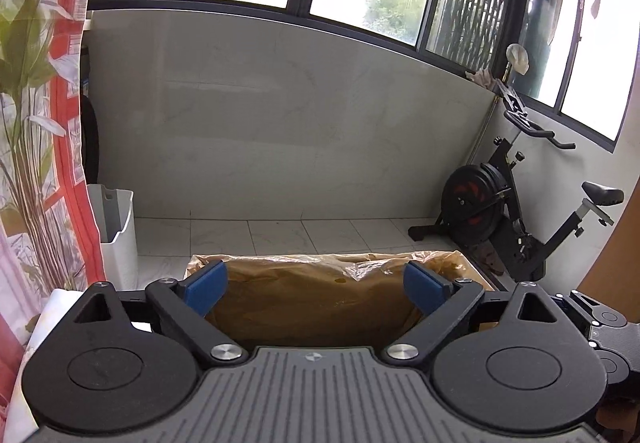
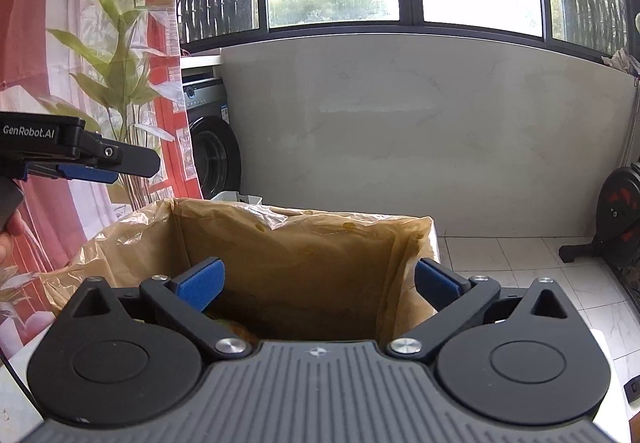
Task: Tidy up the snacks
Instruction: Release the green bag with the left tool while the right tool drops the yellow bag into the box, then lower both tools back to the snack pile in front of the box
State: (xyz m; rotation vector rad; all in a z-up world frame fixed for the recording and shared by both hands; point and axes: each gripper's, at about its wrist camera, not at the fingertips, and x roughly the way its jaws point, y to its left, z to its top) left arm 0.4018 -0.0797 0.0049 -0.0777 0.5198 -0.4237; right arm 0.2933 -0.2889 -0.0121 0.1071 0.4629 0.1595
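Note:
A cardboard box lined with a brownish plastic bag (image 2: 304, 243) stands open in front of both grippers. In the right wrist view my right gripper (image 2: 320, 283) hangs over the box's near edge, jaws wide apart and nothing between the blue pads (image 2: 200, 285). A yellowish scrap (image 2: 236, 329) shows low inside the box, too hidden to identify. My left gripper (image 2: 120, 167) appears side-on at the left, above the box's left rim, with a hand (image 2: 8, 231) behind it. In the left wrist view the left gripper (image 1: 316, 289) is open and empty above the same lined box (image 1: 320, 283).
A red and white leaf-print curtain (image 2: 100, 63) hangs at the left. Behind it stand a washing machine (image 2: 212, 147) and a white bin (image 1: 118, 235). An exercise bike (image 1: 512, 203) fills the right corner. White tiled floor (image 1: 280, 235) and a low wall under windows lie beyond the box.

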